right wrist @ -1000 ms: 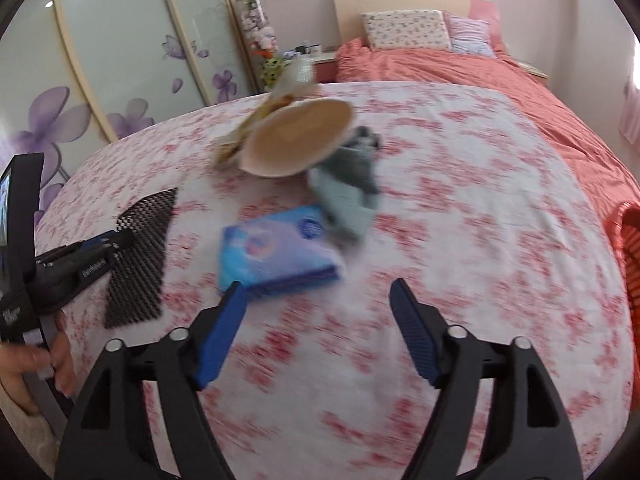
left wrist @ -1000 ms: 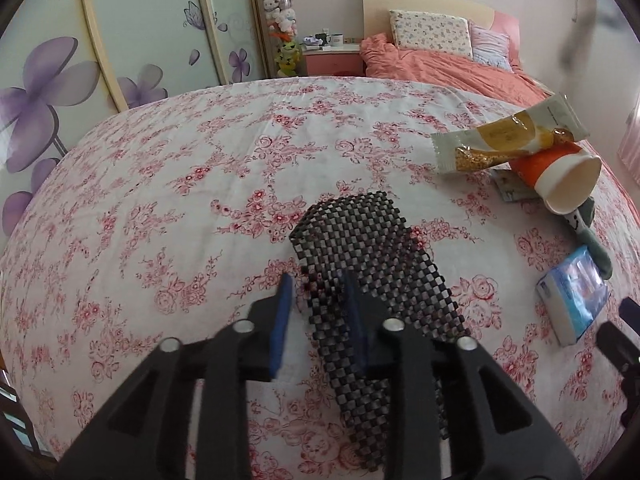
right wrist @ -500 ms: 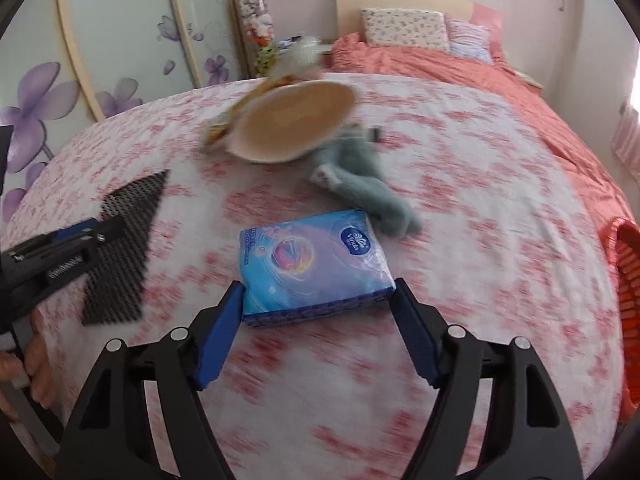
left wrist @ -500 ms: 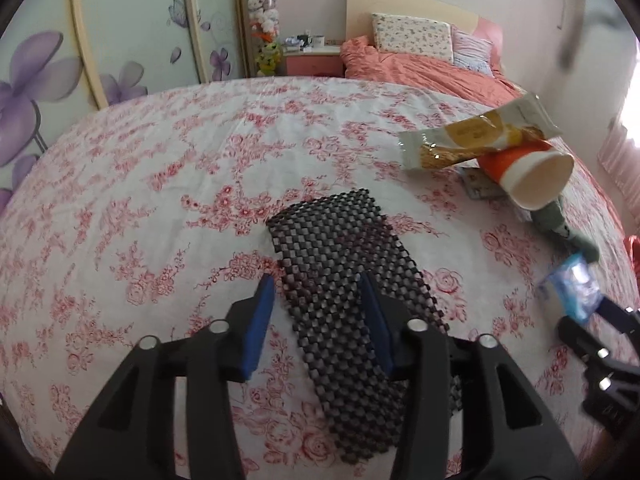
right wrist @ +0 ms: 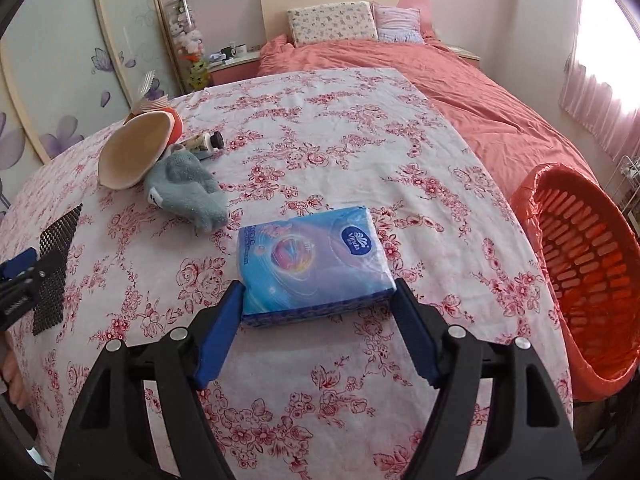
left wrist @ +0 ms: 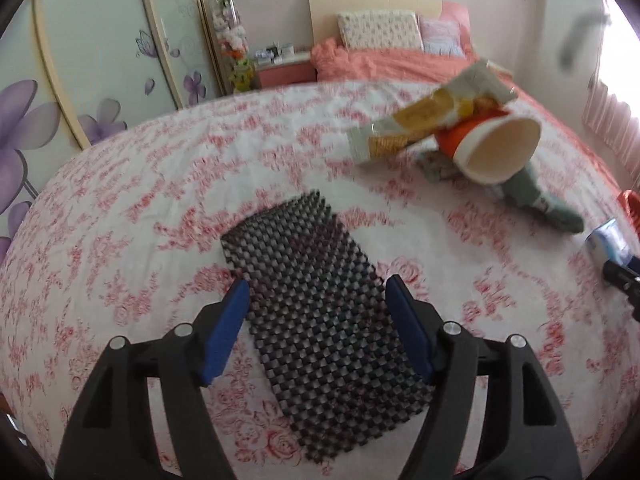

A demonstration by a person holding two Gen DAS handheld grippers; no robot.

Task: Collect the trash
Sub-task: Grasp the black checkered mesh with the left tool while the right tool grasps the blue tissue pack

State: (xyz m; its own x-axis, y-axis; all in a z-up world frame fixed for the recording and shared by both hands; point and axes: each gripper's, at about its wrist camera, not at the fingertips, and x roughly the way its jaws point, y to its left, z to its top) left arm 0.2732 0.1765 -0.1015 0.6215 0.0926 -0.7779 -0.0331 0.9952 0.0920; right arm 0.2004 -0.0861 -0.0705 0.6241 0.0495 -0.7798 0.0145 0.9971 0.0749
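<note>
1. Left wrist view: the left gripper hangs over the black mesh mat, its blue pads spread wide to either side of the mat and gripping nothing.
2. Farther right on the floral cloth, a snack wrapper leans on an orange paper cup lying on its side; a grey sock trails from beneath the cup.
3. Right wrist view: the right gripper has its jaws spread, each pad just beside or touching a near corner of the blue tissue pack; I cannot tell whether they press it.
4. The pack lies flat on the cloth, with the sock and cup up to the left.
5. An orange basket lined with a red bag stands off the right edge.
</note>
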